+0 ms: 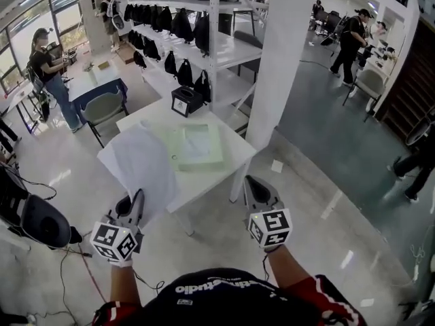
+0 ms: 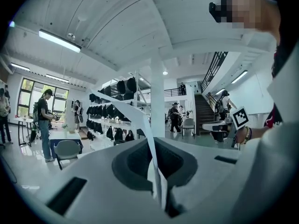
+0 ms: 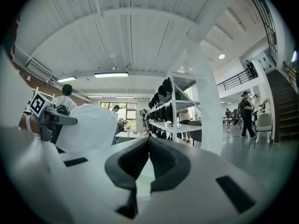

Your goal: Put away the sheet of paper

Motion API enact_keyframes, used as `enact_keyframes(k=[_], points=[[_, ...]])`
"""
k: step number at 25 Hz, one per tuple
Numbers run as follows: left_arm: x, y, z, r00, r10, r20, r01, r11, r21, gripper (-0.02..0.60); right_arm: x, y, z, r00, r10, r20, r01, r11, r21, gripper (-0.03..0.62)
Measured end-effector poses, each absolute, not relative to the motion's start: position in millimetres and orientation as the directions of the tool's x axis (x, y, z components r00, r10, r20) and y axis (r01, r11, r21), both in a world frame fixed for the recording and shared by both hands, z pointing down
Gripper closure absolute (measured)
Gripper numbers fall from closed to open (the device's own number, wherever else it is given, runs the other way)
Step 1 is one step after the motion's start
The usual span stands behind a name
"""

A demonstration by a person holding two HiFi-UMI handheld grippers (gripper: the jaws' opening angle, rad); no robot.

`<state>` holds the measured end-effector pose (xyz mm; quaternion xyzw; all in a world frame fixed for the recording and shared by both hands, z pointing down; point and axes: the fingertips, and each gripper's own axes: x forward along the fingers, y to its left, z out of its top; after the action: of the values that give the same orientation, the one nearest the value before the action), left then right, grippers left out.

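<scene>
The white sheet of paper (image 1: 139, 160) hangs in the air in front of the white table (image 1: 234, 156). My left gripper (image 1: 138, 197) is shut on its near lower edge. In the left gripper view the sheet (image 2: 150, 133) runs edge-on between the pressed jaws of the left gripper (image 2: 155, 149) and curls up and to the left. My right gripper (image 1: 253, 182) is to the right, level with the left one, near the table's front corner. Its jaws (image 3: 149, 143) meet at the tips with nothing between them. The right gripper view shows the sheet (image 3: 88, 125) off to the left.
A pale green folder (image 1: 196, 145) lies on the table, and a black box (image 1: 185, 100) stands at its far edge. Behind are white shelves (image 1: 204, 39) with black bags and a white pillar (image 1: 282, 53). Chairs, another table (image 1: 95, 80) and people stand around.
</scene>
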<state>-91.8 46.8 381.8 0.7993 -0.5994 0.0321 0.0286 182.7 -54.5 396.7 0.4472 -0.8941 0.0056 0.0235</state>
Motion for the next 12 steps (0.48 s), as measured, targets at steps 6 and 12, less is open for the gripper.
enact_keyframes(k=[6, 12], points=[[-85, 36, 387, 0.249, -0.963, 0.105, -0.968, -0.250, -0.002, 0.577, 176, -76, 404, -0.638, -0.769, 0.052, -0.770, 0.638, -0.008, 0.591], [-87, 34, 389, 0.209, -0.969, 0.135, -0.977, -0.213, -0.015, 0.577, 167, -86, 409, -0.672, -0.739, 0.054, -0.741, 0.671, -0.035, 0.591]])
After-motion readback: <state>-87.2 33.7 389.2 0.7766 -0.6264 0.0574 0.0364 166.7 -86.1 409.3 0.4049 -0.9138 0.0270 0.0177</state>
